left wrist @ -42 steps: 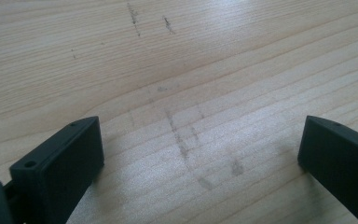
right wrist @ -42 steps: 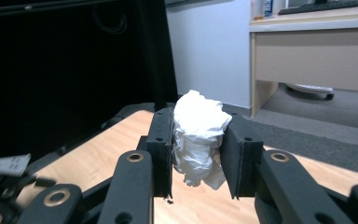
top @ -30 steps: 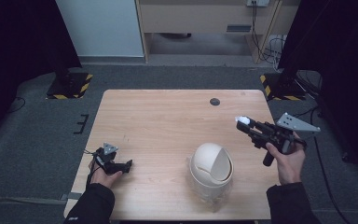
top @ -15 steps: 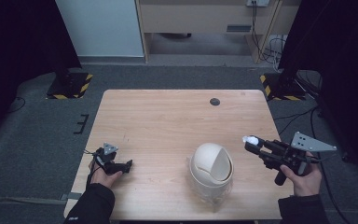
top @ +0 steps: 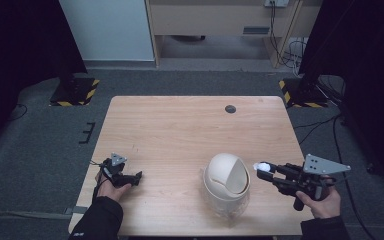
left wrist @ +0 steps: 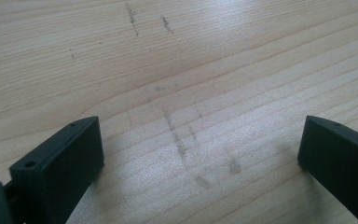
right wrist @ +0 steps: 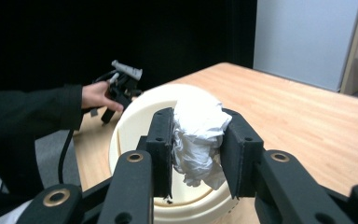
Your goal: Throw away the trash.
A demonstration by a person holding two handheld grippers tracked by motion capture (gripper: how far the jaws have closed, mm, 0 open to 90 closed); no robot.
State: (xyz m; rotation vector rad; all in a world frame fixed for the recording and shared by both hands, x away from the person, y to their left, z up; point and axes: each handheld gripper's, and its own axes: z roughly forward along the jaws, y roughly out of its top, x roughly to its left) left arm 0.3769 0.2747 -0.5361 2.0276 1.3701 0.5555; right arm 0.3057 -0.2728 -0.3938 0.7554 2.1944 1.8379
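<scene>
Cream domed bin (top: 226, 181) with a swing lid, standing on the wooden table (top: 180, 130) near its front edge. Right gripper (top: 263, 168) held level, aimed at the bin's lid, pinching a crumpled white tissue (right wrist: 198, 135) just beside it. Left gripper (top: 136, 176) resting low on the table, jaws spread, well apart from the bin.

Lab, black curtains (top: 25, 45), hazard-striped stand bases (top: 75, 92)

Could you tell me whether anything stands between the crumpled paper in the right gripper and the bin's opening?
Nothing visible does. The right gripper holds the crumpled paper just beside the cream bin, and only open air lies between.
</scene>
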